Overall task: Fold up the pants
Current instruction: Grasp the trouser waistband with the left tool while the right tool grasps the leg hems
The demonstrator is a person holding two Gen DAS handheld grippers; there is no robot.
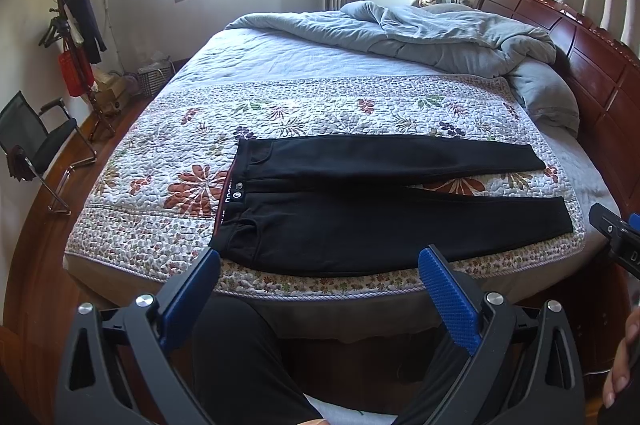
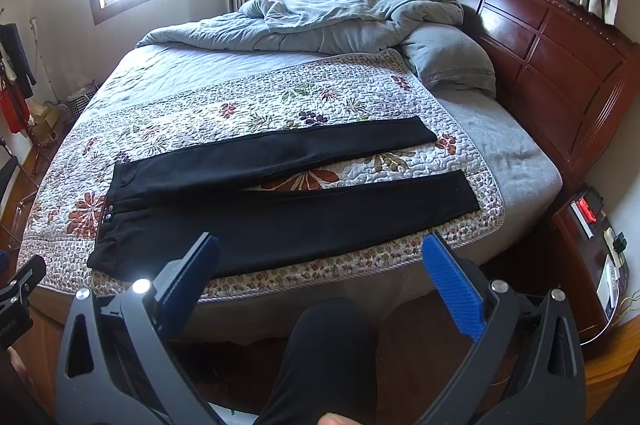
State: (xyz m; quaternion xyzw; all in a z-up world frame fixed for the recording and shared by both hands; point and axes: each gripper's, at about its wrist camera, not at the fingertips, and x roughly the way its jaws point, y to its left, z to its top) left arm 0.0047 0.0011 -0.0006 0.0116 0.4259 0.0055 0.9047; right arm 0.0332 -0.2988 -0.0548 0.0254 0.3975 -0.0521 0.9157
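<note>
Black pants (image 1: 360,221) lie flat on the floral quilt (image 1: 160,153), waistband to the left and both legs spread apart toward the right. They also show in the right wrist view (image 2: 280,221). My left gripper (image 1: 320,261) is open and empty, held above the bed's near edge in front of the waist end. My right gripper (image 2: 320,245) is open and empty, held before the near leg. The right gripper's body shows at the right edge of the left wrist view (image 1: 616,241).
A crumpled grey duvet (image 1: 420,33) and a pillow (image 1: 548,97) lie at the far side by the wooden headboard (image 1: 580,37). A chair (image 1: 36,141) and coat rack (image 1: 72,37) stand left. A nightstand (image 2: 592,245) stands right. My knee (image 2: 332,337) is below.
</note>
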